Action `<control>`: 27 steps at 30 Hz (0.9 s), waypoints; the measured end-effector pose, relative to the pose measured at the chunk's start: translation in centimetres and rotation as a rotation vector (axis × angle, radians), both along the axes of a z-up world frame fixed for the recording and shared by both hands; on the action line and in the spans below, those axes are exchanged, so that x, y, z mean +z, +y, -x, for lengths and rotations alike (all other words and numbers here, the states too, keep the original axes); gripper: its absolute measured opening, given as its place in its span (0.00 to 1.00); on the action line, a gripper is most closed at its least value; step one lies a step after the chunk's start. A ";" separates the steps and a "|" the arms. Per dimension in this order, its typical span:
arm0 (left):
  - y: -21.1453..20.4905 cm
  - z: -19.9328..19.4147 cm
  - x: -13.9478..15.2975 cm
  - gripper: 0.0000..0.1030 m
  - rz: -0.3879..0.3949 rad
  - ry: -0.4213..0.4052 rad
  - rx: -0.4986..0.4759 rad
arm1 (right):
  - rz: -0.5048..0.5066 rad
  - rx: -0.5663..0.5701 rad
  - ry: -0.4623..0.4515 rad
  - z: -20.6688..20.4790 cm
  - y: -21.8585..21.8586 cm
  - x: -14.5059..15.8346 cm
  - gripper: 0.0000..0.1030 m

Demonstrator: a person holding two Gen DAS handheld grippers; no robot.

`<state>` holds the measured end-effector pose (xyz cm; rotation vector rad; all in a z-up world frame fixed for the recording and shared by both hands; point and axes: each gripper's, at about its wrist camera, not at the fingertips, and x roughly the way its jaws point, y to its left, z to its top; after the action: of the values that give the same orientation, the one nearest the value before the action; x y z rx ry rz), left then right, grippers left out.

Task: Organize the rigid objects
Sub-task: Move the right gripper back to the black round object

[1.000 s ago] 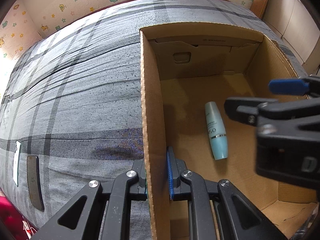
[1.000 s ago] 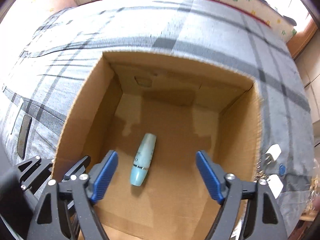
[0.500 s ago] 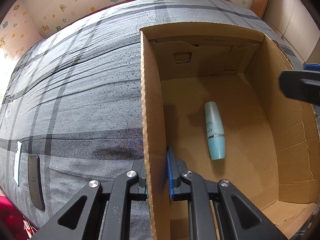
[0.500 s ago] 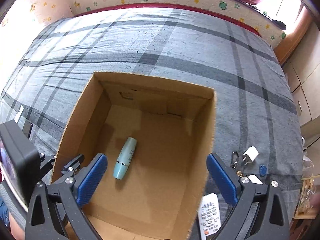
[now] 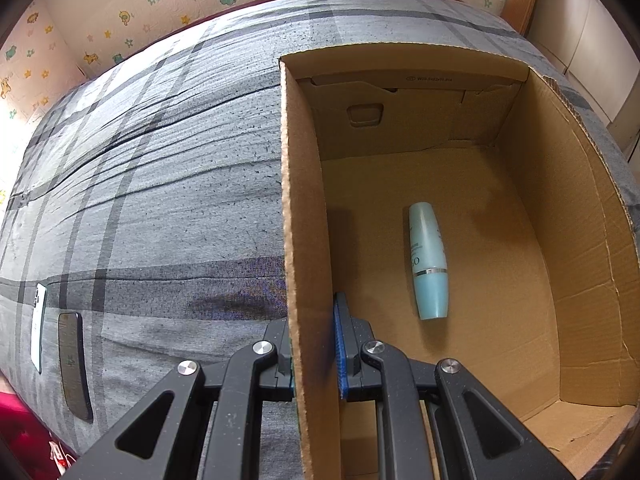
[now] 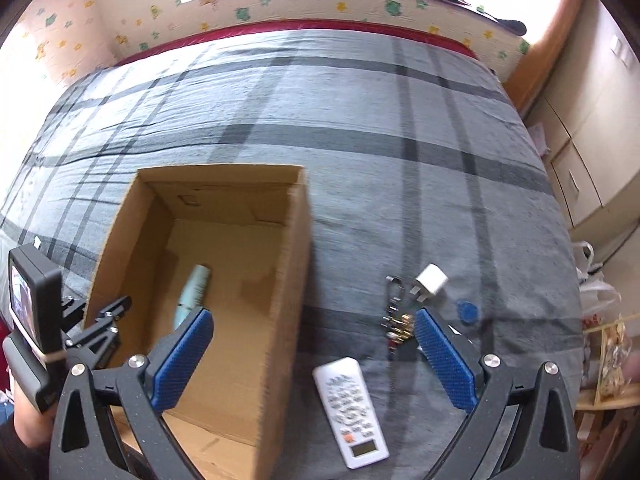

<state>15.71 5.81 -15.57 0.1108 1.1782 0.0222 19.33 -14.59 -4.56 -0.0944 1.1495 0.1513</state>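
An open cardboard box [image 5: 304, 216] [image 6: 288, 280] sits on a grey plaid bed. A pale blue bottle [image 5: 427, 260] [image 6: 192, 292] lies on its floor. My left gripper [image 5: 314, 344] is shut on the box's left wall, one finger outside and one inside; in the right wrist view this gripper shows at the box's left edge [image 6: 100, 320]. My right gripper [image 6: 312, 356] is open and empty, above the box's right wall. Right of the box lie a white remote [image 6: 352, 412], a bunch of keys [image 6: 396, 320], a white charger plug [image 6: 430, 286] and a small blue disc [image 6: 467, 312].
A dark phone [image 5: 74, 364] and a white phone [image 5: 38, 328] lie on the bed [image 5: 160, 200] left of the box. Cupboards [image 6: 580, 160] and plastic bags [image 6: 600, 292] stand off the bed's right side. A wall with cartoon stickers [image 6: 280, 4] runs along the far edge.
My right gripper opened wider, rose out of the box and moved right, bringing the remote, keys and plug into view. It left the left wrist view. The left gripper and bottle stayed put.
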 end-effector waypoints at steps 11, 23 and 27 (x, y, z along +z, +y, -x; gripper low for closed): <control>0.0 0.1 0.0 0.14 -0.001 -0.003 0.002 | 0.026 -0.120 0.016 2.2 -8.9 -0.8 1.00; -0.4 0.1 -0.1 0.14 -0.009 -0.003 0.001 | -0.001 -0.277 0.114 5.3 -18.0 -6.8 1.00; -0.4 0.0 -0.1 0.14 -0.010 -0.003 0.001 | -0.001 -0.323 0.132 5.8 -20.2 -8.7 0.99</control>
<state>15.67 5.44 -15.66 0.1196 1.1751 0.0290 13.55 -34.81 -13.27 0.1039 1.2801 -0.1307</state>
